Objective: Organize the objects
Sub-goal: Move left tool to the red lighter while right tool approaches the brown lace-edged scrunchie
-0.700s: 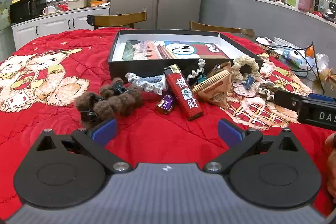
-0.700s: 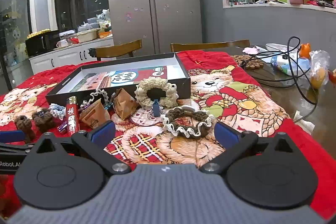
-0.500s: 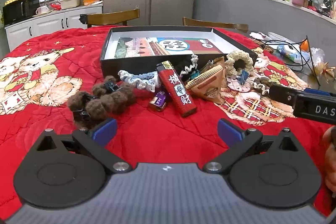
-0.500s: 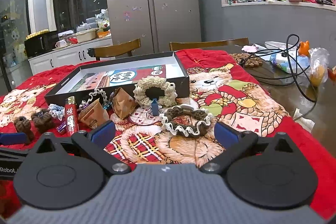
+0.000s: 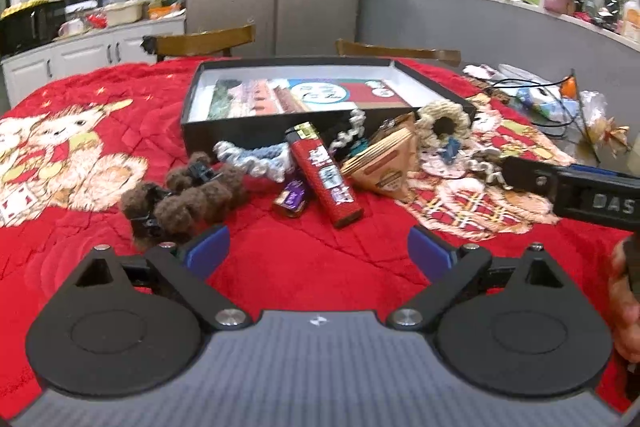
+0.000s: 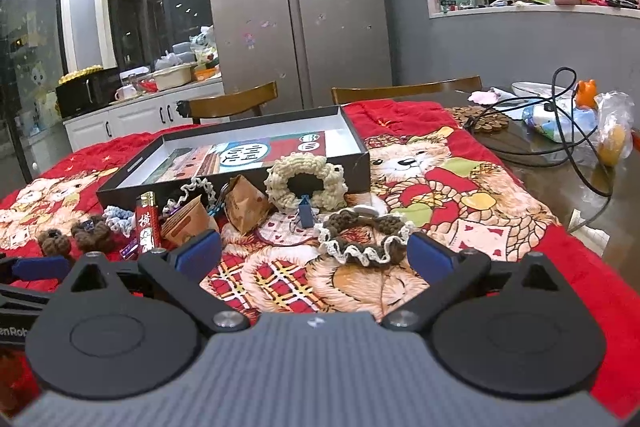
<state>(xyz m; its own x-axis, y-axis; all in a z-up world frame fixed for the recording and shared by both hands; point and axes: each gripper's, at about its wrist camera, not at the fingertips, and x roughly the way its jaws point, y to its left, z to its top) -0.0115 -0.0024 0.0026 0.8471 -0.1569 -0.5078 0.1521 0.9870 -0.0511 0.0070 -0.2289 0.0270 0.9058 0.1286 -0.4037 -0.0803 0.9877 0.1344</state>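
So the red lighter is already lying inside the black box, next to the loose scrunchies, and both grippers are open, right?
Not quite. The red lighter lies outside the black box, on the red cloth in front of its near wall, as the left wrist view shows. The rest holds: scrunchies lie beside it, and the left gripper and right gripper are open.

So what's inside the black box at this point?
The black box holds only a flat printed sheet with a round emblem on red. None of the scrunchies, clips or the lighter are in it. Its near wall hides the strip of floor closest to the cameras.
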